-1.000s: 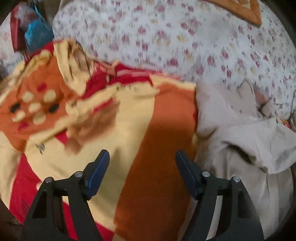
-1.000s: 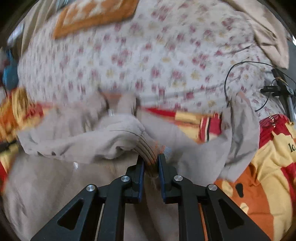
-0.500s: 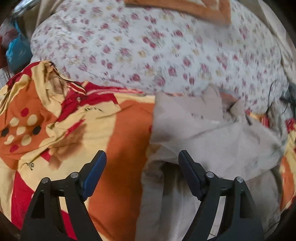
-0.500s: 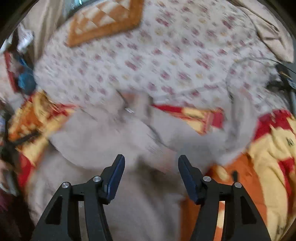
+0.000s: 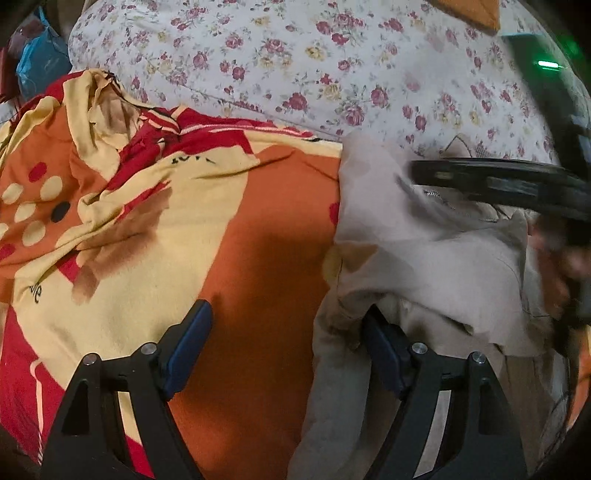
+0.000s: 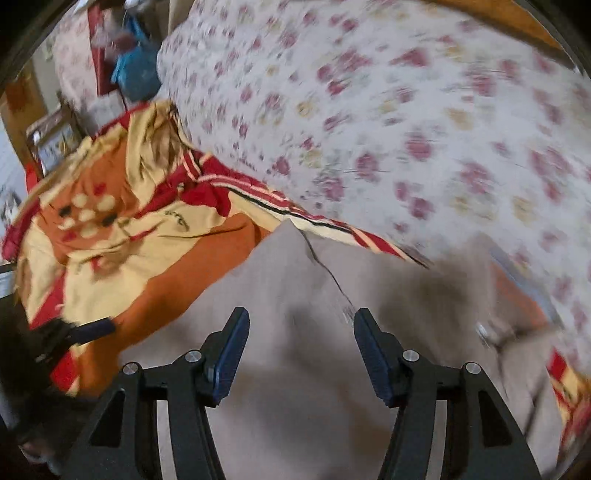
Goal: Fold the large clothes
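A beige garment (image 5: 424, 254) lies crumpled on an orange, yellow and red blanket (image 5: 229, 236). My left gripper (image 5: 284, 332) is open and empty, low over the blanket at the garment's left edge; its right finger sits under a fold of the beige cloth. My right gripper (image 6: 301, 343) is open and empty above the flat beige garment (image 6: 295, 295). The right gripper also shows blurred in the left wrist view (image 5: 517, 184), over the garment's upper part.
A white floral bedspread (image 5: 314, 62) covers the bed beyond the blanket. An orange cushion (image 5: 469, 14) lies at the far edge. A blue bag (image 6: 136, 74) and boxes stand at the left beside the bed.
My right gripper let go of the beige garment, opened, and swung left over it. My left gripper moved right to the garment's edge and stayed open.
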Action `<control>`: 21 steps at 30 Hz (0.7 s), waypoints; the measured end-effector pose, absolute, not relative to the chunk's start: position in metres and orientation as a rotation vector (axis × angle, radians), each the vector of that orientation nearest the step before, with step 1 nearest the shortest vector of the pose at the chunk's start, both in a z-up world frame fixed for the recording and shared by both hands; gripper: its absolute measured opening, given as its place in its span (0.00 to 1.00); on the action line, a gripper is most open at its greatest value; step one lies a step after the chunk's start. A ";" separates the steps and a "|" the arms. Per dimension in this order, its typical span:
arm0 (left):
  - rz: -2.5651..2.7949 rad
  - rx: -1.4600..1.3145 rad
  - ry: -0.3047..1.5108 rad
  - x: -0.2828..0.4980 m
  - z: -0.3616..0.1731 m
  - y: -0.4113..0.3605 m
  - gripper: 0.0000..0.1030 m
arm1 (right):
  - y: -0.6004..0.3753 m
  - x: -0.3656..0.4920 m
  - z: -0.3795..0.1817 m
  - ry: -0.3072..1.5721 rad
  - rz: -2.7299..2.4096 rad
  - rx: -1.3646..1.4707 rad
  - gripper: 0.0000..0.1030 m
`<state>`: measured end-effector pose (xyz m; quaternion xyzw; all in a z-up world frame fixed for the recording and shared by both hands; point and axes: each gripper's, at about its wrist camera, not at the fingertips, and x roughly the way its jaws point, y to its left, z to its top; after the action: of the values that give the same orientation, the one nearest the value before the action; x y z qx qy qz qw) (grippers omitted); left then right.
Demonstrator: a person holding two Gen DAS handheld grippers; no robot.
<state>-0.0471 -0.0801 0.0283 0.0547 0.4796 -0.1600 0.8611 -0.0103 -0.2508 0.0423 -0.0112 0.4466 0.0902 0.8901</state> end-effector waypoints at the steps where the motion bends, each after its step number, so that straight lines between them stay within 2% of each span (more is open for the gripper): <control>1: -0.340 0.113 1.000 -0.046 0.029 -0.079 0.78 | -0.250 0.001 0.035 0.939 0.183 -0.021 0.59; 4: -0.354 0.109 0.998 -0.044 0.031 -0.078 0.78 | -0.247 0.023 0.017 0.983 0.205 -0.013 0.57; 6: -0.368 0.109 0.995 -0.042 0.033 -0.076 0.78 | -0.242 0.029 0.009 1.006 0.238 -0.031 0.29; 7: -0.374 0.108 0.988 -0.042 0.036 -0.074 0.78 | -0.237 0.029 0.008 1.006 0.230 -0.064 0.00; 13: -0.402 0.068 0.896 -0.047 0.062 -0.061 0.78 | -0.216 0.037 0.038 0.891 0.289 -0.008 0.00; 18: -0.345 0.055 0.835 -0.045 0.071 -0.048 0.78 | -0.192 0.058 0.026 0.907 0.253 -0.017 0.00; 21: -0.357 0.012 0.853 -0.040 0.069 -0.045 0.78 | -0.205 0.039 0.034 0.911 0.250 0.041 0.07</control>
<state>-0.0401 -0.0448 0.0687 0.0056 0.4113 -0.1720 0.8951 0.0386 -0.2046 0.0337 0.0199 0.4388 0.1204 0.8902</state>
